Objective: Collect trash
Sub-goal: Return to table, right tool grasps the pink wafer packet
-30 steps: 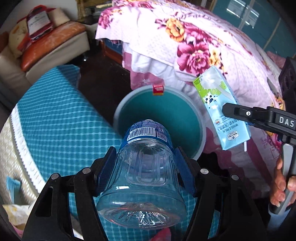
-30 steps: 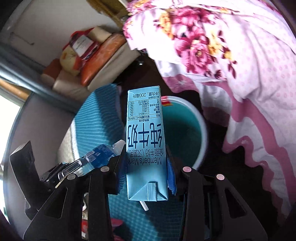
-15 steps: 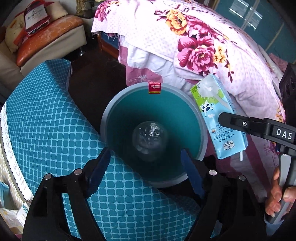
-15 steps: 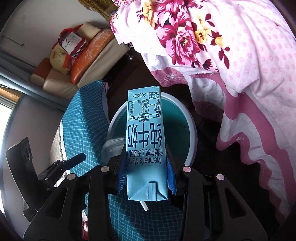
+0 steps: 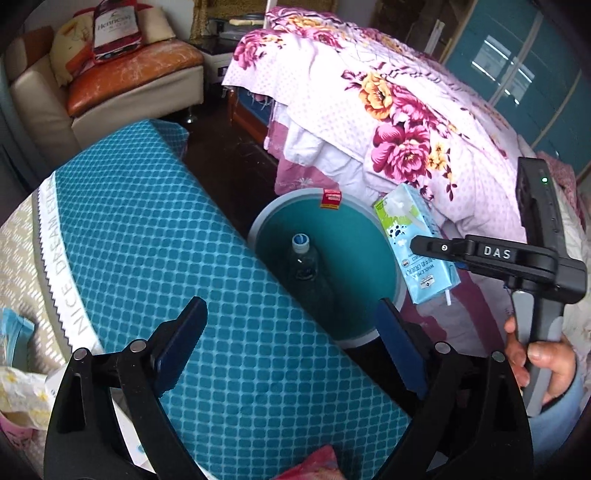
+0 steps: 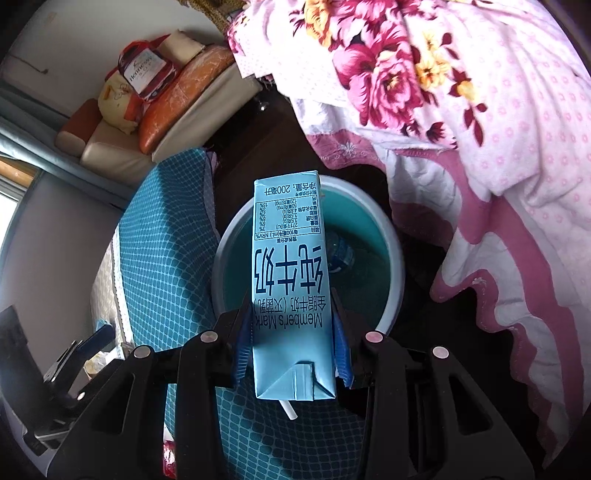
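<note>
1. The right gripper [image 6: 291, 350] pinched the milk carton [image 6: 290, 280] over the bin [image 6: 391, 266]; released off-centre, it risked clipping the near rim.
2. The left gripper [image 5: 291, 343] hung near the bin, jaws opening on nothing, the bottle [image 5: 306, 262] inside the bin.
3. The carton's straw [image 6: 288, 409] might have dripped.

The milk carton [image 6: 290, 280] reads "Member's Mark", large Chinese characters and "200" upside down; its other face says "WHOLE MILK" [image 5: 417, 254]. The right gripper [image 5: 421, 246] bears "DAS". The cloth's [image 5: 166, 258] border reads "NICE DREAM". A red bag [image 5: 114, 29] on the sofa shows "Hennessy".
</note>
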A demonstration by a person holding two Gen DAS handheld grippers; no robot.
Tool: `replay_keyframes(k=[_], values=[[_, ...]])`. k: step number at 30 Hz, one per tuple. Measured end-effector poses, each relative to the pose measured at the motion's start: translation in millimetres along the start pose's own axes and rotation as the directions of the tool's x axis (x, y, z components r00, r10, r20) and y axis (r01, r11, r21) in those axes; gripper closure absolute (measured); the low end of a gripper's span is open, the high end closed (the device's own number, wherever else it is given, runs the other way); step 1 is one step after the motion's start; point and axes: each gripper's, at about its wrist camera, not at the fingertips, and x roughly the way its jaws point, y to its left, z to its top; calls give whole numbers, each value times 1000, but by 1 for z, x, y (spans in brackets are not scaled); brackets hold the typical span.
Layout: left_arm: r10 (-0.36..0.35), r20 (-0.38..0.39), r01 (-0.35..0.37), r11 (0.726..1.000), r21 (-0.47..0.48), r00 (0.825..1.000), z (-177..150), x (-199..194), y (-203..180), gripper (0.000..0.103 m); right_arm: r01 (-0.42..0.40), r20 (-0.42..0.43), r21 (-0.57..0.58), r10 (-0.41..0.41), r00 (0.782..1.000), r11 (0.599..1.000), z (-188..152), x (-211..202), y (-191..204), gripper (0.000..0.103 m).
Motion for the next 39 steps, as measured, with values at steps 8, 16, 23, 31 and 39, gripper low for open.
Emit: replay_keyframes(k=[8,16,23,31,39], values=[[14,26,-13,999,-35,1000,-19,-31,20,8,19,17,-53,-18,1000,998,-9,-8,22,29],[69,33,-68,997,-26,997,-60,-65,31,7,-6,-14,-141,4,1000,990,-39,-23,51,25],[109,21,-109,994,-19,994,-106,-90,50,7,-51,-128,-212,24,992,976,-87,-20,77,25],[137,16,-136,990,-36,990,-161,-118,77,7,-72,-226,-277,8,974,958,-141,-13,102,25],[155,31,-151,982,-110,987,-202,-142,101,7,-66,-290,-316,-30,957,947,-172,1,118,25]])
